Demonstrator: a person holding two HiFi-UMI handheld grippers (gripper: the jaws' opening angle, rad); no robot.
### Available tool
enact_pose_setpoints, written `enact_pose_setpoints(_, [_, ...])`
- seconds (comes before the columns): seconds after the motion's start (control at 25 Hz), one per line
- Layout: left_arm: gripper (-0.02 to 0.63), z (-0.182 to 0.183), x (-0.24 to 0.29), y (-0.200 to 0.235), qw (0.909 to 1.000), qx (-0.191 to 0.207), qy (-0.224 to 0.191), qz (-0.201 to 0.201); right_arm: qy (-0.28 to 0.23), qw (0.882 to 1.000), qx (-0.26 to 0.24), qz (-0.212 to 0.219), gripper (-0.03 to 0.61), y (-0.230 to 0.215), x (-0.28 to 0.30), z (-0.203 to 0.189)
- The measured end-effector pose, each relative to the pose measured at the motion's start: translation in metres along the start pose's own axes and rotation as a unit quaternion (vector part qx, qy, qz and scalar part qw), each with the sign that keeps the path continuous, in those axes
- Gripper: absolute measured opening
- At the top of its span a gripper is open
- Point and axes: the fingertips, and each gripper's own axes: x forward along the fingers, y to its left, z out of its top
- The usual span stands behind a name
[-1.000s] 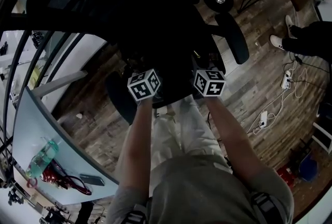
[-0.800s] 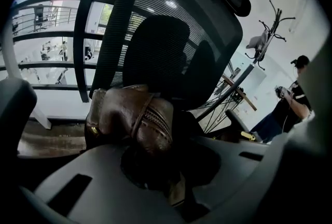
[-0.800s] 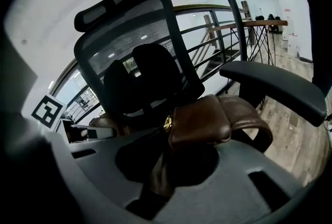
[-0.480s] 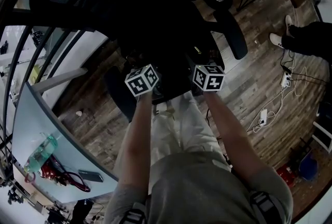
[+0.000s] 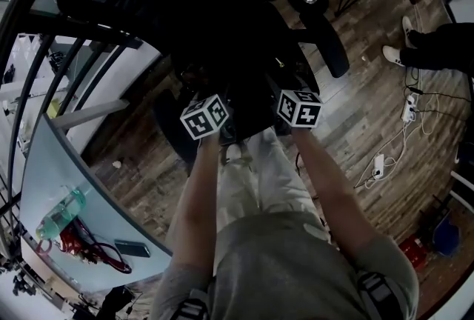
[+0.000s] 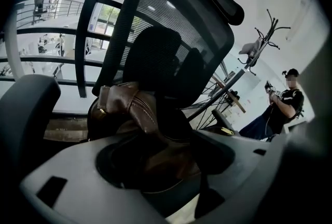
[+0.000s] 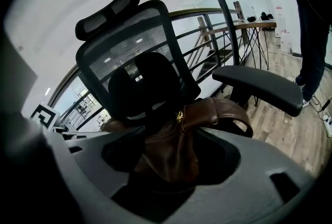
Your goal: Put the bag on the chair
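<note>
A brown leather bag (image 6: 132, 106) sits on the seat of the black mesh office chair (image 6: 171, 26), its strap draped over the top. My left gripper (image 6: 155, 166) has its jaws opening, with the bag's leather in the wide gap between them. From the other side, the right gripper (image 7: 174, 168) is also opening its jaws around the bag (image 7: 179, 140). In the head view both marker cubes (image 5: 205, 117) (image 5: 299, 108) hover at the front edge of the dark chair (image 5: 222, 30), where the bag is lost in shadow.
The chair's armrests (image 7: 259, 85) (image 6: 26, 106) flank the seat. To the left stands a pale table (image 5: 41, 163) with a green bottle (image 5: 55, 218) and a phone (image 5: 132, 247). A person (image 5: 437, 52) stands at the right. Power strips (image 5: 376, 167) lie on the wood floor.
Both marker cubes stay at the chair's front edge, barely shifted. The head view has tilted slightly.
</note>
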Motion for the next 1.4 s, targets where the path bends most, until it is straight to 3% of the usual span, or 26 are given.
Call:
enact_pose_setpoints(0.36, [0.262, 0.010, -0.050, -0.023, 0.9996, 0.010, -0.021, -0.017, -0.033, 0.999, -0.015, -0.029, 0.250, 0.009, -0.043, 0.007])
enact_pose_setpoints(0.76, [0.243, 0.012, -0.103, -0.058, 0.9973, 0.024, -0.036, -0.059, -0.072, 0.997, -0.029, -0.006, 0.246, 0.054, -0.100, 0.015])
enact_pose_setpoints(0.92, [0.211, 0.013, -0.131, -0.075, 0.9947, 0.026, -0.052, -0.085, -0.086, 0.996, -0.040, -0.005, 0.190, 0.071, -0.127, 0.016])
enact_pose_setpoints(1.16, [0.105, 0.008, -0.175, -0.097, 0.9901, 0.049, -0.073, -0.110, -0.116, 0.992, -0.042, -0.010, 0.108, 0.092, -0.173, 0.020])
enact_pose_setpoints(1.4, [0.034, 0.003, -0.217, -0.109, 0.9865, 0.067, -0.093, -0.117, -0.129, 0.991, -0.039, -0.007, 0.042, 0.113, -0.212, 0.011])
